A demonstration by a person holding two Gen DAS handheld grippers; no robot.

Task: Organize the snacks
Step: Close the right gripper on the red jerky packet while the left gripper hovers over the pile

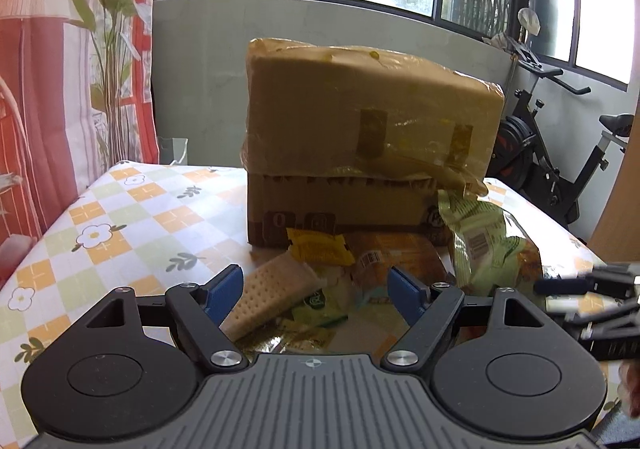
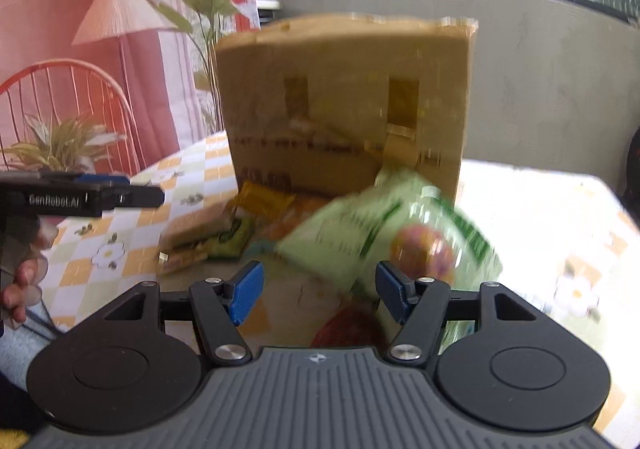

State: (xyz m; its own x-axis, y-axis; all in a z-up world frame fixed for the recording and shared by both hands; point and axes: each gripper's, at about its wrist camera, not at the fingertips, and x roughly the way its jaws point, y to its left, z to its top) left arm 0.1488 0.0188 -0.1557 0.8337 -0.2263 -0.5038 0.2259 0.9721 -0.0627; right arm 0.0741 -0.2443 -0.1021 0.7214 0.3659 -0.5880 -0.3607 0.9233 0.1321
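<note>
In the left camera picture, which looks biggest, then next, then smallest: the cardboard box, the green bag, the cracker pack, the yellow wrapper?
1. cardboard box
2. green bag
3. cracker pack
4. yellow wrapper
The cracker pack sits closer to the camera, so the last two are unsure.

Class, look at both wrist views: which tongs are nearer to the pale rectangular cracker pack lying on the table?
Left. The left tongs hover open right over the cracker pack, its end beside their left pad. The right tongs sit farther right, open before the green snack bag.
</note>
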